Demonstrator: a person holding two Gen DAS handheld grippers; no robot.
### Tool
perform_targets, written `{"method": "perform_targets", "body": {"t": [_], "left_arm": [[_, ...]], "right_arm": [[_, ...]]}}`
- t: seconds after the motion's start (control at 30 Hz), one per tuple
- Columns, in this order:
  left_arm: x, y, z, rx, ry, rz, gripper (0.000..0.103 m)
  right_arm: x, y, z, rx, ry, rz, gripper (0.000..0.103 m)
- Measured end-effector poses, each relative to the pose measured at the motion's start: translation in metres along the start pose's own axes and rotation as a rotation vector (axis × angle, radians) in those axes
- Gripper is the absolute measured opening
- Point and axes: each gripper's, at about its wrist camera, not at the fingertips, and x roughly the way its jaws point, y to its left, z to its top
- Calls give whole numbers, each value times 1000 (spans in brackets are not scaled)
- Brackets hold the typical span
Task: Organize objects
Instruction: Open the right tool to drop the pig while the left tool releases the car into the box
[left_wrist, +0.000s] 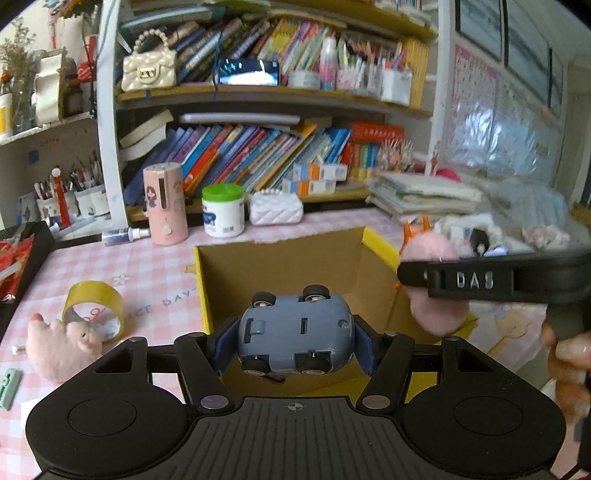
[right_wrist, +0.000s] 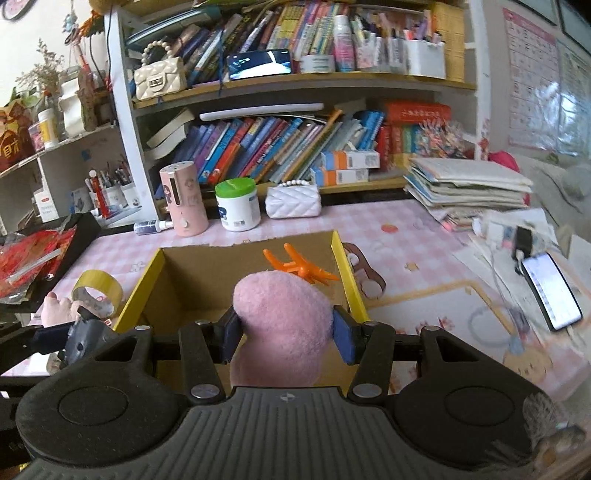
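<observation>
My left gripper (left_wrist: 295, 341) is shut on a blue-grey toy car (left_wrist: 295, 332), held upside down, wheels up, above the open cardboard box (left_wrist: 277, 266) with yellow edges. My right gripper (right_wrist: 286, 334) is shut on a pink plush toy (right_wrist: 282, 325) with orange feet (right_wrist: 299, 269), over the same box (right_wrist: 184, 280). In the left wrist view the right gripper's finger (left_wrist: 472, 280) and the pink plush (left_wrist: 432, 306) hang over the box's right edge. The car also shows in the right wrist view (right_wrist: 83, 339), at the lower left.
A yellow tape roll (left_wrist: 94, 306) and a second pink plush (left_wrist: 62, 347) lie left of the box. A pink cylinder (left_wrist: 164, 203), a green-lidded jar (left_wrist: 223, 210) and a white purse (left_wrist: 275, 208) stand behind it. A phone (right_wrist: 552, 291) and stacked papers (right_wrist: 469, 188) lie right.
</observation>
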Motion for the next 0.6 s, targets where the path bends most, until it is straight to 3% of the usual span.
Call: {"method": "perform_targets", "body": {"t": [0.6], "left_arm": [[77, -10, 2, 49, 163, 111, 62]], "right_arm": [[117, 9, 11, -261, 194, 119, 48]]}}
